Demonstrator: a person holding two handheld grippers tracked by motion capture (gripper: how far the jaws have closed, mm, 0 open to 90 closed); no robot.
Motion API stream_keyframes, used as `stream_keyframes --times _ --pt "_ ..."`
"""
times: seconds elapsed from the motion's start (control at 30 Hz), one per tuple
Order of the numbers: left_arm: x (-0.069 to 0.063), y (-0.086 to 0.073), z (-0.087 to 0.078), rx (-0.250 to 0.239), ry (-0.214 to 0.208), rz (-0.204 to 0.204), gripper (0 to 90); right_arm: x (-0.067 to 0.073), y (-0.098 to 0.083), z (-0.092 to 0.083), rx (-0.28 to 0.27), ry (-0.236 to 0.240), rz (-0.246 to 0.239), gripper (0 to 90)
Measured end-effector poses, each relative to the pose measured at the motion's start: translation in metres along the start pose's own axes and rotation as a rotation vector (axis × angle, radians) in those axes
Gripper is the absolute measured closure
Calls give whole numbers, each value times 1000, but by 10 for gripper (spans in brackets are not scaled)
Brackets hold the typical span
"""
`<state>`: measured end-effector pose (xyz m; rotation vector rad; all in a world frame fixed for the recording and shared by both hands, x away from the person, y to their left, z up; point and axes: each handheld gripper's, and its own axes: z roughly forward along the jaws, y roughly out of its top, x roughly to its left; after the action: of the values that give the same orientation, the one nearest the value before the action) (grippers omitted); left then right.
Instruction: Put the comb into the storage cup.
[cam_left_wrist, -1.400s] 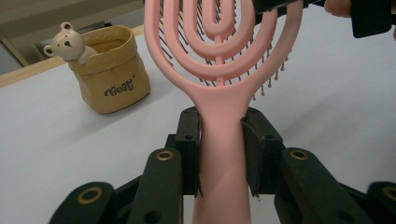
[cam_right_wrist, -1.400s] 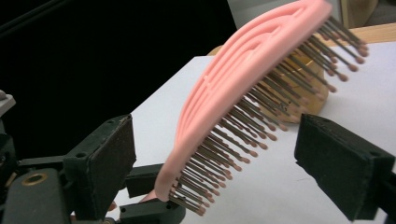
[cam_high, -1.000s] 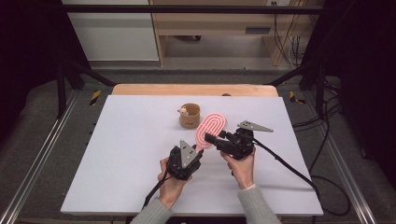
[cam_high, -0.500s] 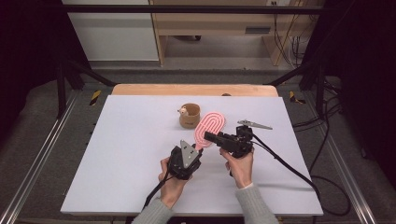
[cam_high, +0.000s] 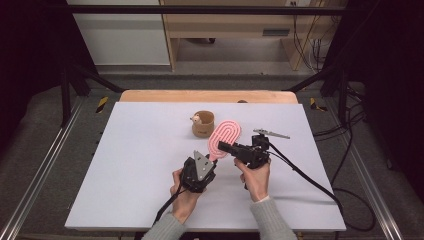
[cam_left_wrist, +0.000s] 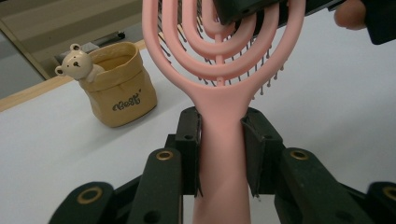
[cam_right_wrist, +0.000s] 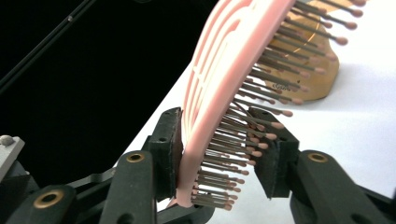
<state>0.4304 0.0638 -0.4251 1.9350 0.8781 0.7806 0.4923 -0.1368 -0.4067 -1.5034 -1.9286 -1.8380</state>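
Left gripper (cam_high: 212, 161) clamped on pink brush (cam_high: 223, 139) handle; jaws pressed to both sides in left gripper view. Right gripper (cam_high: 225, 147) jaws straddle brush head (cam_right_wrist: 219, 93): one jaw flat on back, other among bristles. Brush held off white table (cam_high: 140, 165), near middle. Wide bare table left and right of grippers. Beyond brush, near: tan pouch (cam_high: 203, 124), mouth open, bear figure (cam_left_wrist: 77, 60) at rim; contents not visible.
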Motion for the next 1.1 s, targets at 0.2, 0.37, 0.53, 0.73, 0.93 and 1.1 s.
stream_keyframes --times 0.2,0.37,0.53,0.73,0.93,1.1 --pt "0 -1 2 0 -2 -10 696 1 -2 0 -6 1 0 607" --pt "2 -1 2 2 -5 -13 693 2 -3 0 -10 15 -6 632" --pt "2 -1 2 2 -9 -14 694 3 -4 -1 -5 28 -23 642" --pt "2 1 1 -4 -12 -13 693 4 -4 -3 -15 36 -33 646" --pt "4 1 2 -2 -20 -8 687 4 -5 -3 -11 40 -36 649" --pt "8 1 0 6 -36 -31 656 4 -4 -3 -9 48 -34 651"
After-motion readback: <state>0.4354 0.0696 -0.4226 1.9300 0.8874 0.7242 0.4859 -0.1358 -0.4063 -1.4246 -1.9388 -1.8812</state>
